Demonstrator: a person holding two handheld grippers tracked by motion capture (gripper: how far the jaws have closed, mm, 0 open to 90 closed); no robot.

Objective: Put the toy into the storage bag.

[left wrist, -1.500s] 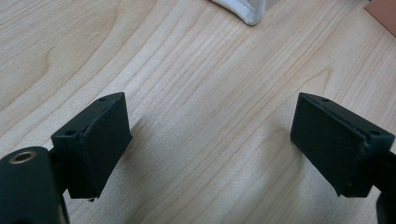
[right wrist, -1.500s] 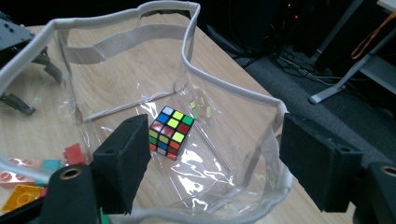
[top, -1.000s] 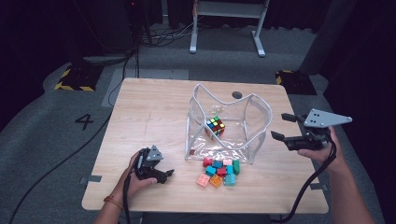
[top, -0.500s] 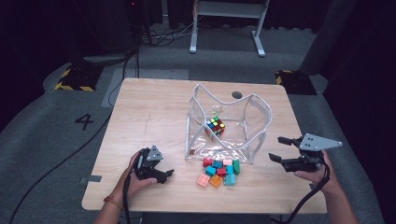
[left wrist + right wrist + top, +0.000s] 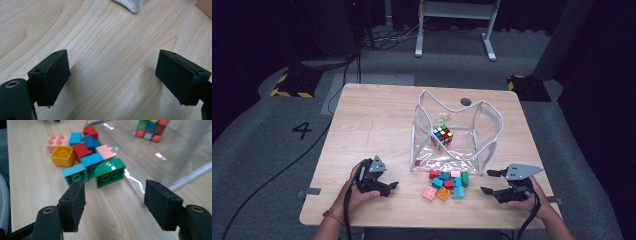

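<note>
High view, landmark: I took the pile of blocks (image 5: 446, 181) on the worktop (image 5: 377, 125) as my reference; it lay just in front of the clear bag (image 5: 457, 135), which held a colour cube (image 5: 442, 136).
High view, right gripper (image 5: 493, 182): it sat low, just to the right of the pile and pointing at it, the nearer of my two tools.
High view, left gripper (image 5: 389, 187): it rested left of the pile, a little farther off, its jaws spread on nothing.
Left gripper view: I saw spread jaws over bare wood, with a white corner of the bag's trim (image 5: 130, 5) at the top edge.
Right gripper view, jaws: they were apart with nothing between them, and had just been closing somewhat.
Right gripper view, target: the green block (image 5: 110, 172) lay straight ahead of the jaws, at the pile's near edge, its long side running across the gap, a teal block (image 5: 75, 176) touching it on one side.
Judgement: I reckoned a short push forward would bring the green block between the jaws.
</note>
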